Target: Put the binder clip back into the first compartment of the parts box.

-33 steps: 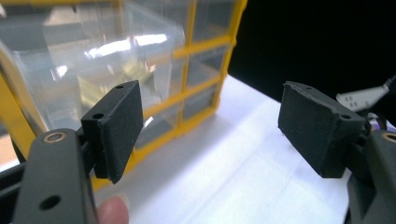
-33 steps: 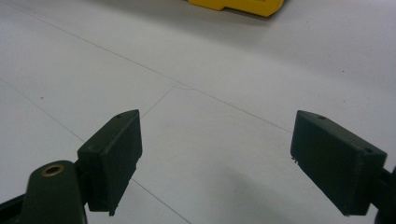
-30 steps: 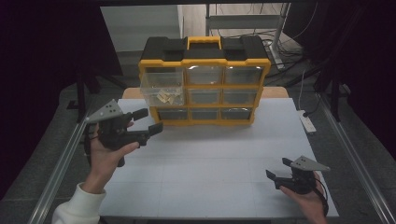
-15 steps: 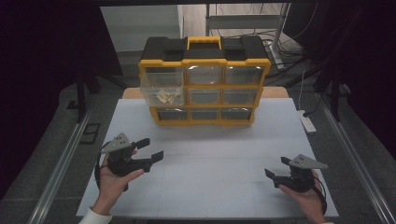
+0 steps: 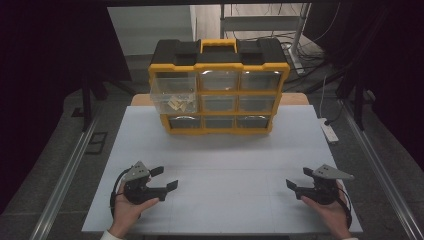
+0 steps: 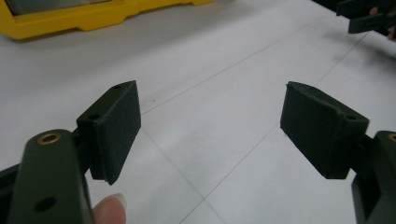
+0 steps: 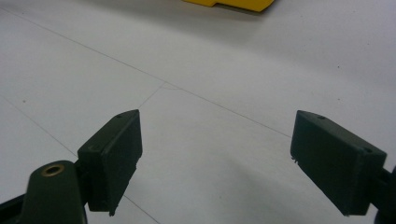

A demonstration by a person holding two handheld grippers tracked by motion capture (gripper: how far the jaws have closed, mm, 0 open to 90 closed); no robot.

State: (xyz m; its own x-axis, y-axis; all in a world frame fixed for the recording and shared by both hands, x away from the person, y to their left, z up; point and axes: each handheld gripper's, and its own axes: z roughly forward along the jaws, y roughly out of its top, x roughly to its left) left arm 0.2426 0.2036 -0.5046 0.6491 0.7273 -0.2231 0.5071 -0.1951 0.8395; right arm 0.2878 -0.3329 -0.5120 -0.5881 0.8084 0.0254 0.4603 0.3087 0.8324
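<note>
High view: organizer (image 5: 218, 92) at the surface (image 5: 220, 165) back, well apart from grippers
Left gripper (image 5: 165, 179): jaws apart, empty
Right gripper (image 5: 297, 180): jaws apart, empty
Drawer contents: unclear

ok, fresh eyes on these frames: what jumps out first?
The yellow and black drawer organizer standing at the far edge of the white table, with its top-left clear drawer pulled out and small pale parts inside. Next, the two hand-held grippers near the front edge, left gripper and right gripper, both with jaws open and nothing between them.
</note>
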